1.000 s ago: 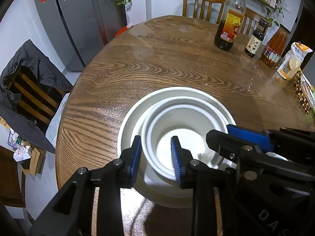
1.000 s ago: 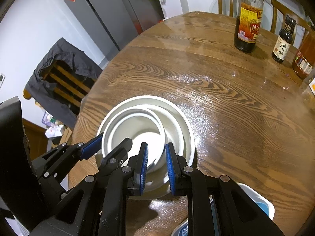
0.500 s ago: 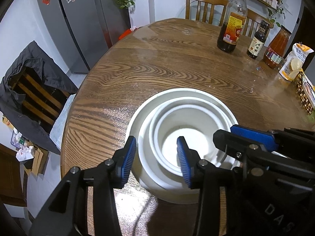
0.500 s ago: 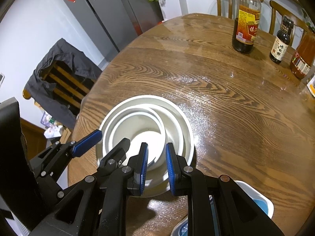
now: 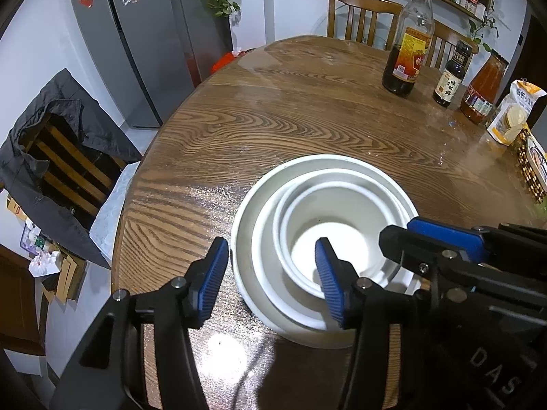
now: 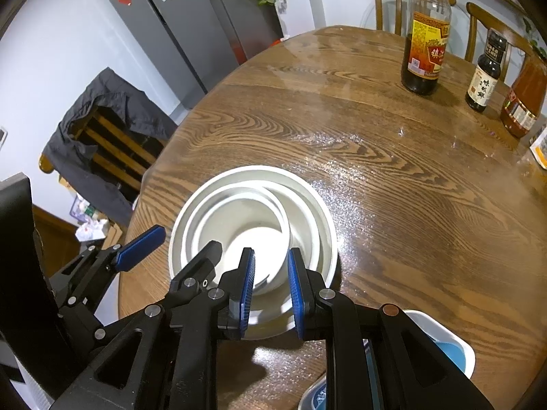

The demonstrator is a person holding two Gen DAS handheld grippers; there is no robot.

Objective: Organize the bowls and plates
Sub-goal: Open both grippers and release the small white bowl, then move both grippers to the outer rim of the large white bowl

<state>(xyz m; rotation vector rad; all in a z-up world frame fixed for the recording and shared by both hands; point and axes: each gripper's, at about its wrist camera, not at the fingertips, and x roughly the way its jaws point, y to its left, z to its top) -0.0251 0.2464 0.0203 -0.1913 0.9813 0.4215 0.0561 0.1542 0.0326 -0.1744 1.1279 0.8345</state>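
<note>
Three white bowls sit nested on the round wooden table near its front-left edge: a large outer bowl [image 5: 362,171] [image 6: 307,191], a middle bowl [image 5: 266,239] [image 6: 201,212] and a small inner bowl [image 5: 338,235] [image 6: 253,235]. My left gripper [image 5: 271,273] is open and empty, raised above the stack's near-left rim. My right gripper [image 6: 271,290] hovers over the near rim with its jaws a narrow gap apart, holding nothing. A white dish with a blue inside [image 6: 451,358] lies under the right gripper's arm, partly hidden.
A tall dark sauce bottle [image 5: 408,37] [image 6: 425,30], a small dark bottle [image 5: 451,75] [image 6: 485,71] and an orange-red bottle [image 5: 483,89] [image 6: 523,102] stand at the table's far right. Snack packets [image 5: 512,116] lie beyond. A chair draped with a dark jacket [image 5: 51,157] stands left.
My left gripper has opened wider and pulled back from the inner bowl's rim, leaving the bowl nested in the stack. The right gripper has barely moved.
</note>
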